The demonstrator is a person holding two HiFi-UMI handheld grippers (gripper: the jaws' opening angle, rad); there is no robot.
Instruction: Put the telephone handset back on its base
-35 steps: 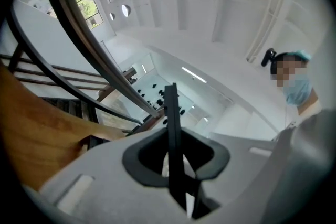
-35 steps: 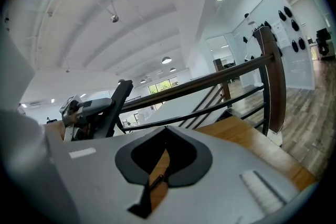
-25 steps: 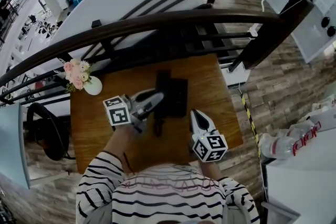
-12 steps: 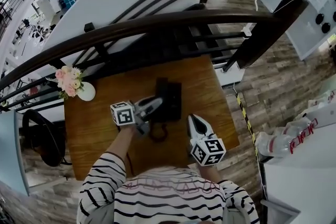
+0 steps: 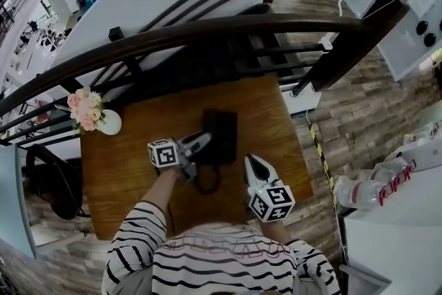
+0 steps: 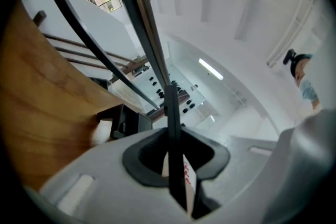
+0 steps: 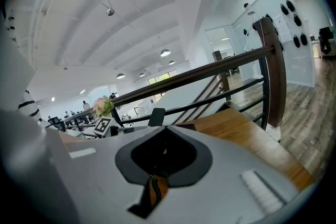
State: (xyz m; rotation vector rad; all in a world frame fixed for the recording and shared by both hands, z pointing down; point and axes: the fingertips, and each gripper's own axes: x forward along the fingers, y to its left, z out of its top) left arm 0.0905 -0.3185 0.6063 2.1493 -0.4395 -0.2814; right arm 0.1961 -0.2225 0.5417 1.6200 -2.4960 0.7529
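Black telephone handset lies along the 9 o'clock side of the black telephone base, near the middle of the brown wooden table in the head view. The left gripper reaches in from 8 o'clock, its tips at the handset's edge. A black coiled cord loops at 6 o'clock of the base. The right gripper hovers at 5 o'clock of the base, apart from it, its tips drawn to a point. A white vase of pink flowers stands at the table's 10 o'clock corner, under a dark curved railing.

In the left gripper view the jaws are clamped on the handset, seen edge-on as a thin black bar with a white red-printed tag beside it. The base sits at 9 o'clock on the table.

In the right gripper view the jaws meet with nothing between them. The cord shows at 6 o'clock, the table at 3 o'clock, the flowers at 10 o'clock.
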